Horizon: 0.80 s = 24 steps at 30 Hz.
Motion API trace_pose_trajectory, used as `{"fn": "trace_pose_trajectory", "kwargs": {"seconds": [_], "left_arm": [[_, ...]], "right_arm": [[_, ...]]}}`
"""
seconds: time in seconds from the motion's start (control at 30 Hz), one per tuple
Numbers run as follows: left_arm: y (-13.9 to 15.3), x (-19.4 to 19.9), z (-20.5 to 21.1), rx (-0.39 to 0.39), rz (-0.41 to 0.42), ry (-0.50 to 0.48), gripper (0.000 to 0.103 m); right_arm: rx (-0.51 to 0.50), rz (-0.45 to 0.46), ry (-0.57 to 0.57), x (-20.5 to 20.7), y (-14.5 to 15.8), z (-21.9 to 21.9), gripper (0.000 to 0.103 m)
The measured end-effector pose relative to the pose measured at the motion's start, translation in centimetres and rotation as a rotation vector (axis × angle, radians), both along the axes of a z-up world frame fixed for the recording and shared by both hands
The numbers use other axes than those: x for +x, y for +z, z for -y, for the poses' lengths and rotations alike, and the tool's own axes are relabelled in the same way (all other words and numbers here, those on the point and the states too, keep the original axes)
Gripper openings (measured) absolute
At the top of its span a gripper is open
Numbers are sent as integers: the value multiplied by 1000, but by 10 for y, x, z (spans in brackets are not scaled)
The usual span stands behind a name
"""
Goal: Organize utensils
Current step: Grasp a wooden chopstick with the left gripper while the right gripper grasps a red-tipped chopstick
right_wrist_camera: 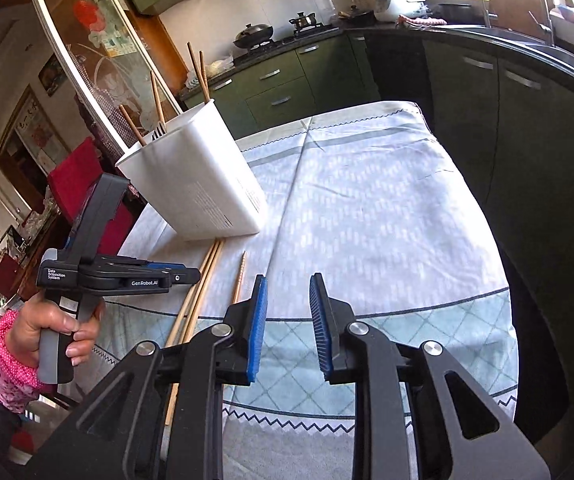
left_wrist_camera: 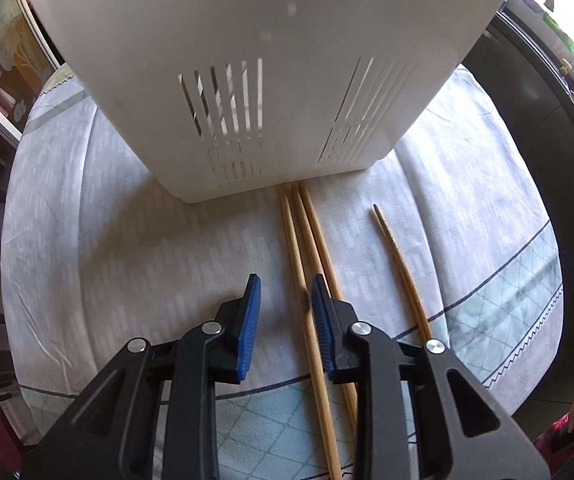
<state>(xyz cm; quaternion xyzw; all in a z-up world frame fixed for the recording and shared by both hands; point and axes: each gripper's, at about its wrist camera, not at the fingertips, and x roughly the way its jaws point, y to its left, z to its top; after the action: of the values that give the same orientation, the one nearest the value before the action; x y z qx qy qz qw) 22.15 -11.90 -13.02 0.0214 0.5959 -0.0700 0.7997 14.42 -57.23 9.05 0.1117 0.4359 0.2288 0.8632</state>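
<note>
A white slotted utensil holder [left_wrist_camera: 247,80] stands on the clothed table; in the right wrist view the holder [right_wrist_camera: 207,184] holds several chopsticks and a fork [right_wrist_camera: 159,128]. Three wooden chopsticks [left_wrist_camera: 307,280] lie together on the cloth in front of it, and a single chopstick [left_wrist_camera: 403,272] lies apart to their right. My left gripper [left_wrist_camera: 285,292] is open just above the group of three, with one chopstick between its fingers; it also shows in the right wrist view [right_wrist_camera: 191,276]. My right gripper [right_wrist_camera: 287,292] is open and empty above bare cloth, right of the single chopstick [right_wrist_camera: 239,276].
The table carries a pale blue patterned cloth [right_wrist_camera: 367,200]. Dark green kitchen cabinets [right_wrist_camera: 507,120] run along the right and back, with a stove and wok [right_wrist_camera: 253,34]. A glass door [right_wrist_camera: 99,64] and a red chair [right_wrist_camera: 75,176] stand on the left.
</note>
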Motion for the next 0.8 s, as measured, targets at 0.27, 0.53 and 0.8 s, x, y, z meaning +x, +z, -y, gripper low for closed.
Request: {"fn": "trace_pose_trajectory", "kwargs": {"seconds": [0.27, 0.53, 0.8], "left_arm": [[-5, 2, 18, 53, 1, -15, 9], [2, -1, 10, 6, 9, 0, 6], [50, -44, -31, -50, 187, 20, 6]], "right_arm": [[2, -21, 26, 10, 1, -14, 32], [-56, -47, 92, 16, -6, -45, 32], [-164, -117, 179, 41, -29, -97, 35]]}}
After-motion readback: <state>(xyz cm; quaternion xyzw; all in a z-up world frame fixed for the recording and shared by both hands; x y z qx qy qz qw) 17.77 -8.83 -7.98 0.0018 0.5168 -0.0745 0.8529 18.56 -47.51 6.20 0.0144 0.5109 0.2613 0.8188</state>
